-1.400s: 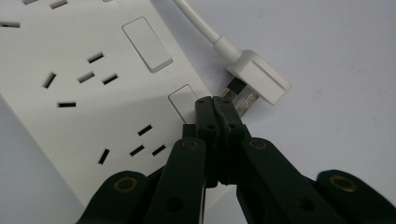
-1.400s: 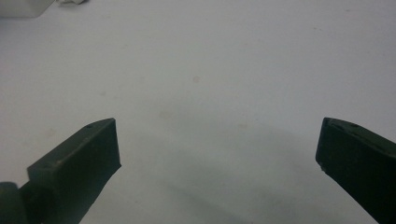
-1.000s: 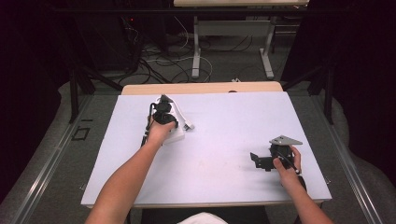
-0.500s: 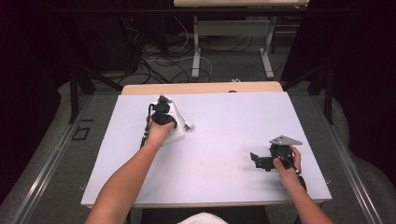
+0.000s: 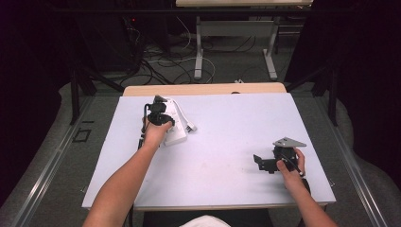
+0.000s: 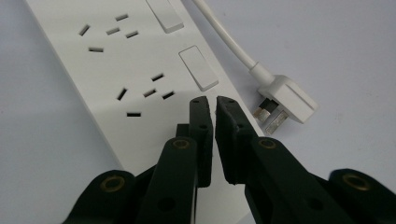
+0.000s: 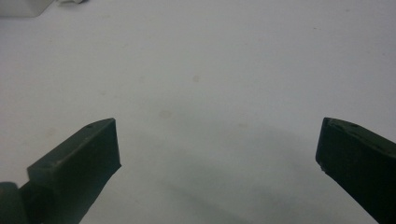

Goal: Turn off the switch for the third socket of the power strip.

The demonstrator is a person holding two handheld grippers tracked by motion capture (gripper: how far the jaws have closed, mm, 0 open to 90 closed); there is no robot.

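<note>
Left gripper (image 6: pixel 214 100) sits over the white power strip (image 6: pixel 116 70) at the table's (image 5: pixel 227 123) far-left; jaws nearly together, a thin gap between them, just been easing apart, nothing between them. Strip's rocker switch (image 6: pixel 198 67) just ahead of the tips, plug (image 6: pixel 282 100) lying beside it. Right gripper (image 7: pixel 217 140) near-right, jaws wide apart over bare tabletop, holding nothing.

1 white power strip (image 6: pixel 116 70), 1 plug (image 6: pixel 284 100) on its cable, 2 rocker switches and 2 socket groups visible.
</note>
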